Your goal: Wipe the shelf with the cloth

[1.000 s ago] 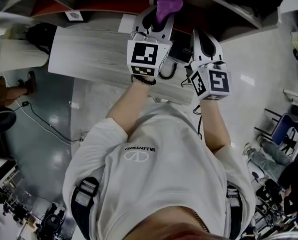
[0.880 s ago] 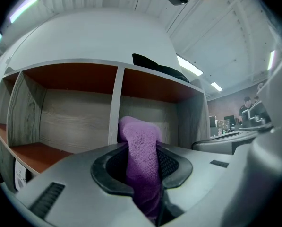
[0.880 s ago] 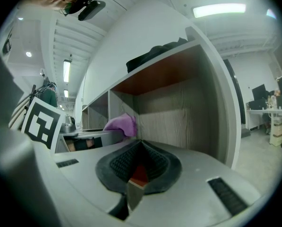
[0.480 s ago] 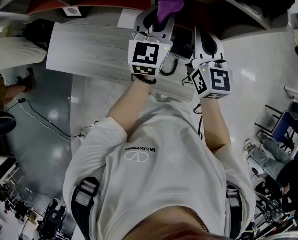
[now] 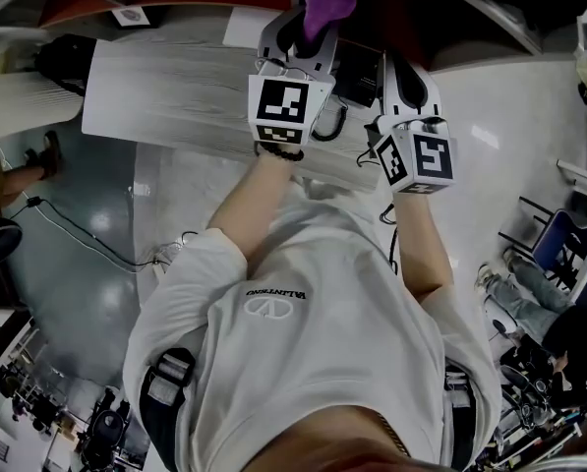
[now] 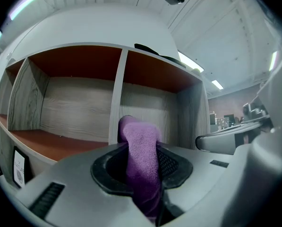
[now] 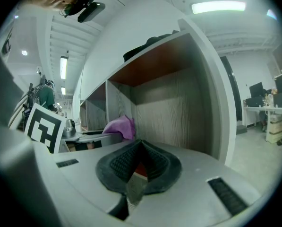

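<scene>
One purple cloth (image 6: 141, 155), two grippers, one shelf (image 6: 79, 109) showing three open bays split by two upright dividers (image 6: 116, 98), each bay with grey wood-grain walls and a red-brown floor. A dark bundle (image 7: 148, 44) lies on the shelf top, a small white label card (image 6: 19, 167) stands at the lower left edge, and the centre divider stands straight behind the cloth. Left gripper (image 6: 141, 150) is clamped on the cloth, whose folded end pokes past the tips towards the shelf; right gripper (image 7: 137, 167) sits just beside it, jaws closed on nothing.
</scene>
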The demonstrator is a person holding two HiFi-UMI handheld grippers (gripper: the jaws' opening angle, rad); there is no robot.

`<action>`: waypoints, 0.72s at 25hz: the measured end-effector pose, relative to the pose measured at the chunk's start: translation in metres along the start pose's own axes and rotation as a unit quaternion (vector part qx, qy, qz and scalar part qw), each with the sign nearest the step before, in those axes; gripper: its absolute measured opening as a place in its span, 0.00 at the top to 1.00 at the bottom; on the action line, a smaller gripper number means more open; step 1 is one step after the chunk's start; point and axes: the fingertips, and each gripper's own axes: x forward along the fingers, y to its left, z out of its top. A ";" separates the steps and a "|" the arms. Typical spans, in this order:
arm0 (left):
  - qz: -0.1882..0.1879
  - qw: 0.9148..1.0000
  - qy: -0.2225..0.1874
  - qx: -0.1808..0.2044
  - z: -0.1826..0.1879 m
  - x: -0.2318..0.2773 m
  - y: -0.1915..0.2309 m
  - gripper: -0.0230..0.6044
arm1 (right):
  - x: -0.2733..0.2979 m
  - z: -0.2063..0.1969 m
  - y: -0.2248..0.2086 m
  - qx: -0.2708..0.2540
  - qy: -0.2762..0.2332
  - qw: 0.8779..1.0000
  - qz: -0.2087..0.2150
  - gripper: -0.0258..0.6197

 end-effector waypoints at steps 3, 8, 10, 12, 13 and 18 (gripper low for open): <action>0.002 1.000 0.003 -0.001 -0.003 0.000 0.000 0.80 | -0.001 -0.002 -0.001 0.002 0.003 1.000 0.001 0.96; 0.004 1.000 0.008 -0.001 -0.010 0.000 0.000 0.80 | -0.002 -0.006 0.000 -0.002 0.006 1.000 0.001 0.96; 0.003 1.000 0.010 -0.001 -0.014 -0.001 0.000 0.80 | -0.003 -0.008 0.001 -0.002 0.007 1.000 0.001 0.96; 0.003 1.000 0.012 0.000 -0.018 0.000 0.000 0.80 | -0.003 -0.010 -0.001 0.000 0.009 1.000 -0.001 0.96; 0.002 1.000 0.014 0.000 -0.021 0.000 0.000 0.80 | -0.004 -0.011 -0.002 0.001 0.009 1.000 -0.002 0.96; 0.002 1.000 0.022 0.000 -0.028 0.005 0.000 0.80 | -0.003 -0.013 -0.008 0.002 0.014 1.000 -0.007 0.96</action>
